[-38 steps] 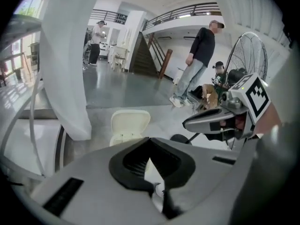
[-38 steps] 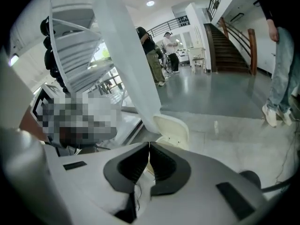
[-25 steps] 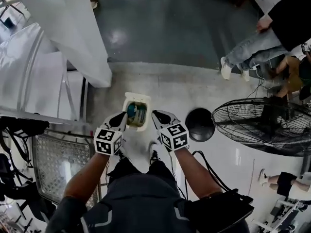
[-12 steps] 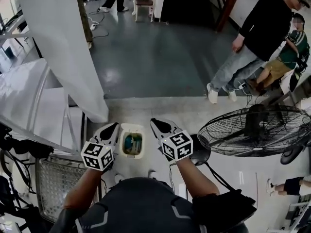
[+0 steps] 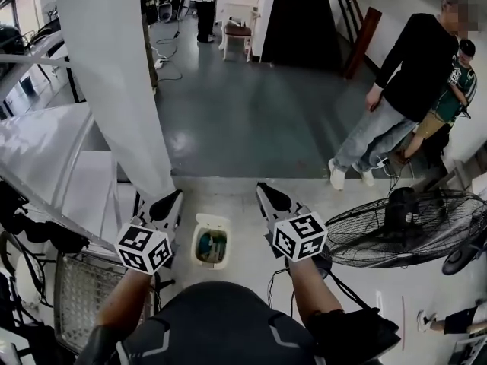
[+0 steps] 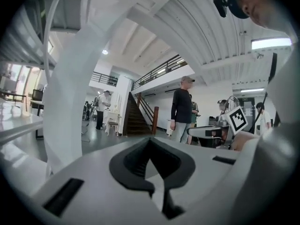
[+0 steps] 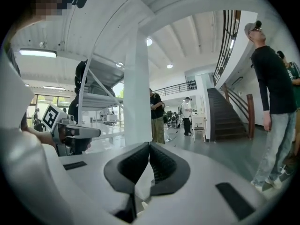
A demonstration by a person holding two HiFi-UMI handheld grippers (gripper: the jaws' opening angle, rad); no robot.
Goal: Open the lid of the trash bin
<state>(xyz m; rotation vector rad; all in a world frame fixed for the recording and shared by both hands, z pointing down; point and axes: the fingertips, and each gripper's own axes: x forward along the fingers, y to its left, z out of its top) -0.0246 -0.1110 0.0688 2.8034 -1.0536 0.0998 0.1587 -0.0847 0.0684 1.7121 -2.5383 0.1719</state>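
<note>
Bin (image 5: 211,246) below forward-pointing L gripper (image 5: 172,198), R gripper (image 5: 264,189)

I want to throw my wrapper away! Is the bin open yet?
Looks done: the bin stands open, its top uncovered, with rubbish showing inside. In hand: nothing. The left gripper and right gripper are both shut and empty, one at each side of it in the head view. Left: nothing that I can see.
</note>
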